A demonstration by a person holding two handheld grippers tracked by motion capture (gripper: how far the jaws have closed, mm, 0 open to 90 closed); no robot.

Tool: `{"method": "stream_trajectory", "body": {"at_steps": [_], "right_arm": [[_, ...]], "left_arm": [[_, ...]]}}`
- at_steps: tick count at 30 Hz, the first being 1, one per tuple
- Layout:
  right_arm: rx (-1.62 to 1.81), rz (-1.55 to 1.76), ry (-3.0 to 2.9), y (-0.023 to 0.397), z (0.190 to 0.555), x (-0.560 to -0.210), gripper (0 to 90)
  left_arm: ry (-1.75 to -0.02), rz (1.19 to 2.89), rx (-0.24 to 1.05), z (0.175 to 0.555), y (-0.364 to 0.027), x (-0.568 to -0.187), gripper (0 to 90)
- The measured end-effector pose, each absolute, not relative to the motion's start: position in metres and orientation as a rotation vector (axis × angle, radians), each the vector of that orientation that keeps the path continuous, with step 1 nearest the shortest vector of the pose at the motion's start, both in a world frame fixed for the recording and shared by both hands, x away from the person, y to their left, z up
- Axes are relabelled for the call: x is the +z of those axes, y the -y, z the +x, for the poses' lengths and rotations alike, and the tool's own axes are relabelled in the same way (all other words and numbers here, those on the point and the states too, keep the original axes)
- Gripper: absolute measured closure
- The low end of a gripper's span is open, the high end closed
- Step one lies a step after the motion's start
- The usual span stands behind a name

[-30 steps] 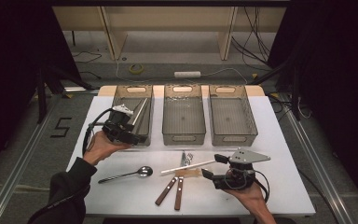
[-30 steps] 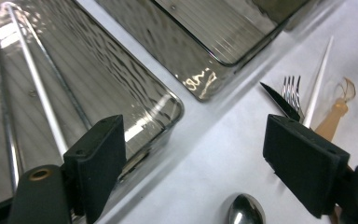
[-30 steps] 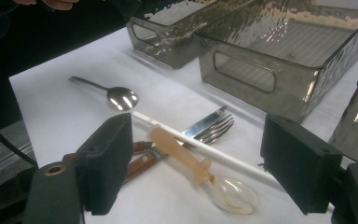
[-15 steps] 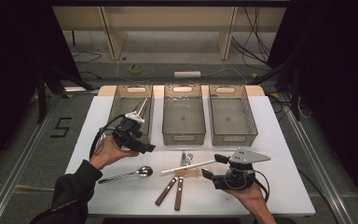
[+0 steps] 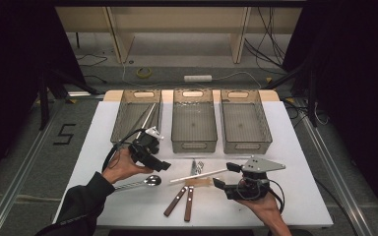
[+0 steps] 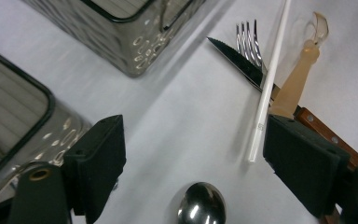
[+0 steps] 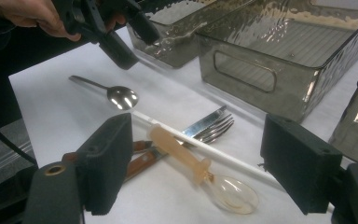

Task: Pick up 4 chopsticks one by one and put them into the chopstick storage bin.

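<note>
The white desk (image 5: 300, 196) is carrying three grey bins (image 5: 194, 127); both claws, left (image 5: 153, 160) and right (image 5: 226, 176), are gaping empty. The metal spoon (image 5: 152, 181) is lying beneath the left claw, probably stiff, slippery, best pinched across its thin handle

Three bins (image 5: 194, 120) behind — cutlery (image 5: 179, 194) scattered in front.

The person's left hand (image 5: 120, 167) holds the left gripper (image 5: 158, 164) with its 2 jaws spread wide apart, nothing between them. The right hand (image 5: 263, 206) holds the right gripper (image 5: 226, 175) low, its 2 jaws likewise wide apart and empty, pointing toward the left gripper
</note>
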State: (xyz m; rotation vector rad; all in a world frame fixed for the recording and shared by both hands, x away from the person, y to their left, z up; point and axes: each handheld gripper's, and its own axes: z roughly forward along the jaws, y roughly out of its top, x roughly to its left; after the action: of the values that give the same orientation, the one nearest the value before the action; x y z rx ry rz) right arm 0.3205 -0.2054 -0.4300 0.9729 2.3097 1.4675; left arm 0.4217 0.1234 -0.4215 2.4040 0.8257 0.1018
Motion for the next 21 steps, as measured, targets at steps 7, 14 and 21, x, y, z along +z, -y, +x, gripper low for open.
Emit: {"method": "stream_trajectory", "body": {"at_steps": [7,14,21], "right_arm": [[1.468,0.972,-2.310,0.205,0.320,-0.430,26.3],[1.470,0.969,-2.310,0.205,0.321,-0.430,26.3],[1.463,0.973,-2.313,0.205,0.321,-0.430,26.3]], "left_arm": [[-0.772,2.461,0.082,0.419,-0.116,-0.428,24.4],[-0.733,2.485,0.053,0.415,-0.110,-0.433,32.0],[-0.693,2.515,0.016,0.411,-0.102,-0.441,39.0]]}}
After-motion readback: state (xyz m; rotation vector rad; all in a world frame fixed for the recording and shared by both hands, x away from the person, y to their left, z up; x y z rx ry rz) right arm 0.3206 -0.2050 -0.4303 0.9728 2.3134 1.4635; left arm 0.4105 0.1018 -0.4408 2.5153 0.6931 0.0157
